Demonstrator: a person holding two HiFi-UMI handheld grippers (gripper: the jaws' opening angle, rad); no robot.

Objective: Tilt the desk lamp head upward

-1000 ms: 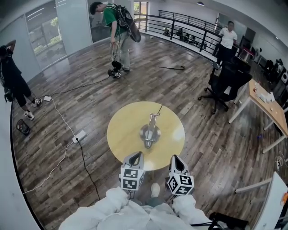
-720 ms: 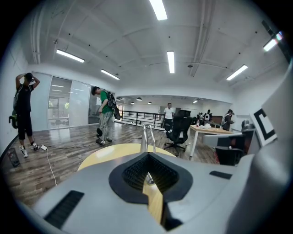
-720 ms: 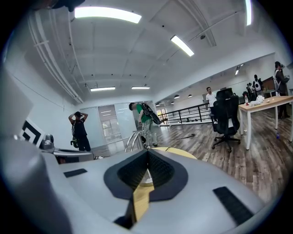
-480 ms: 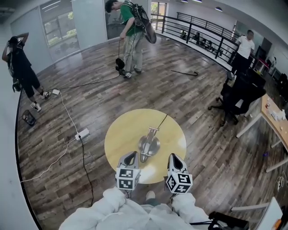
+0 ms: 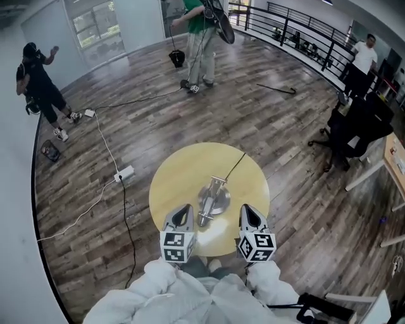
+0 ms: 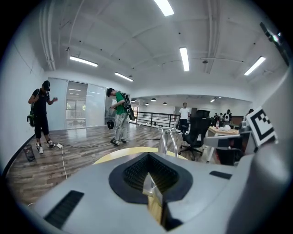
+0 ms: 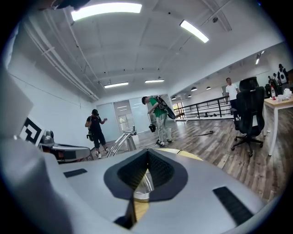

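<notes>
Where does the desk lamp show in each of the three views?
Head view: desk lamp at the middle of the round yellow table.
Left gripper view: desk lamp rises just right of centre.
Right gripper view: desk lamp stands left of centre.
Shared landmark: the person in green, beyond it.

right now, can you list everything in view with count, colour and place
table: one, yellow, round, mid floor
desk lamp: one, silver, on the table
cord: one, black, from lamp over table's far edge
power strip: one, white, floor left of table
office chair: one, black, right
desk: one, wooden top, right edge
railing: one, black, far side
people: three; one in black at left, one in green far side, one in white by the railing
sleeves: two, white, bottom
left gripper: one, grey, shut, over table's near edge
right gripper: one, grey, shut, beside it
</notes>
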